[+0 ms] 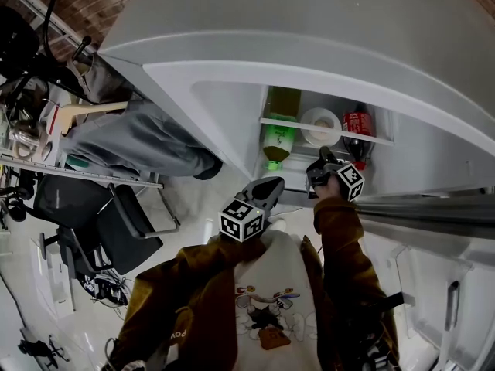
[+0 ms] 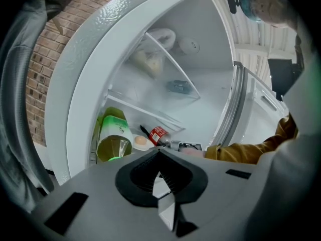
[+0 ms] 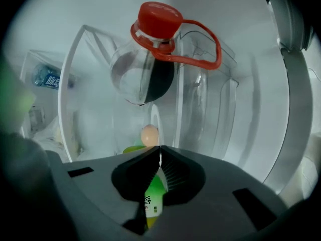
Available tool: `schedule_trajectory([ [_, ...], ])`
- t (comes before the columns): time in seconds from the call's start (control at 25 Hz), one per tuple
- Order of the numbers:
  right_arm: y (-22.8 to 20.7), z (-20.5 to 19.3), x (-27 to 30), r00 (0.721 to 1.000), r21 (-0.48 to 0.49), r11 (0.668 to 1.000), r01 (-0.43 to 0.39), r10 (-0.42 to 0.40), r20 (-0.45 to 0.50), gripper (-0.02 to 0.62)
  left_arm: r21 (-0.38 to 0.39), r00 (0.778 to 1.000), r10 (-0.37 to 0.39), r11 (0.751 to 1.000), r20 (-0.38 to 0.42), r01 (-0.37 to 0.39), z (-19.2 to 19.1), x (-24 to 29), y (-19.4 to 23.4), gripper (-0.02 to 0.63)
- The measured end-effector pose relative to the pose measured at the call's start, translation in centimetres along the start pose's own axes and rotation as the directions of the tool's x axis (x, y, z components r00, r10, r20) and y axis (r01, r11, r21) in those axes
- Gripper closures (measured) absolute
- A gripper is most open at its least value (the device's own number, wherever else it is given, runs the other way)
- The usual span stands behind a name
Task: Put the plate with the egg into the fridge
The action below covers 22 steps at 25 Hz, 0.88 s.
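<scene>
A white plate (image 1: 304,127) with a tan egg (image 2: 141,140) rests on a shelf inside the open fridge. It stands between a green drink bottle (image 1: 278,134) and a red-capped cola bottle (image 1: 357,130). My right gripper (image 1: 319,165) hovers just in front of that shelf, jaws shut with nothing between them. In the right gripper view the egg (image 3: 149,135) and the plate's rim (image 3: 156,118) lie just past the tips (image 3: 160,148). The left gripper (image 1: 267,185) hangs lower left, outside the fridge. Its jaws (image 2: 159,154) are shut and empty.
The fridge door (image 1: 433,207) stands open at the right. Higher shelves hold bags and a packet (image 2: 153,54). A person in grey trousers (image 1: 147,141) stands left of the fridge, with a black chair (image 1: 116,222) and cluttered racks behind.
</scene>
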State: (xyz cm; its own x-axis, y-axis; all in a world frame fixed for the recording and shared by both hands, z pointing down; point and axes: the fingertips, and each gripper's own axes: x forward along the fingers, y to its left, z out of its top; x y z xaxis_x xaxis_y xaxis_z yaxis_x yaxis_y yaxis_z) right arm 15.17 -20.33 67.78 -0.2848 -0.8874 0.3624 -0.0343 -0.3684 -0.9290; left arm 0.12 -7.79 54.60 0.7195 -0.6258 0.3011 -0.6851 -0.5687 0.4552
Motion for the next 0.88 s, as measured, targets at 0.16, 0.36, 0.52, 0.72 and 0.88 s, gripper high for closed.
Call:
schedule_trajectory([
  [0.16,0.7,-0.4,0.9,1.000,-0.004,1.000,-0.022,0.022,-0.018,0.581,0.003,1.000,0.005,1.000,0.001,-0.005,0.0,-0.2,0.1,0.600],
  [0.36,1.7,-1.3,1.5,0.999,-0.017,0.999,-0.042,0.041,-0.033,0.581,-0.002,1.000,0.017,1.000,0.003,-0.017,0.1,-0.6,0.6,0.600],
  [0.52,1.7,-2.3,1.4,0.998,-0.006,0.999,-0.037,0.036,-0.050,0.580,-0.004,1.000,0.017,1.000,0.003,-0.017,0.1,-0.9,0.7,0.600],
  [0.72,1.7,-2.8,1.5,0.997,0.000,1.000,-0.018,0.018,-0.077,0.548,0.000,1.000,0.008,1.000,0.005,-0.008,0.1,-0.8,0.5,0.600],
  [0.88,2.0,-2.8,1.1,0.997,-0.001,0.999,-0.034,0.033,-0.075,0.548,0.000,1.000,-0.001,1.000,0.005,0.001,0.1,-0.9,0.2,0.600],
])
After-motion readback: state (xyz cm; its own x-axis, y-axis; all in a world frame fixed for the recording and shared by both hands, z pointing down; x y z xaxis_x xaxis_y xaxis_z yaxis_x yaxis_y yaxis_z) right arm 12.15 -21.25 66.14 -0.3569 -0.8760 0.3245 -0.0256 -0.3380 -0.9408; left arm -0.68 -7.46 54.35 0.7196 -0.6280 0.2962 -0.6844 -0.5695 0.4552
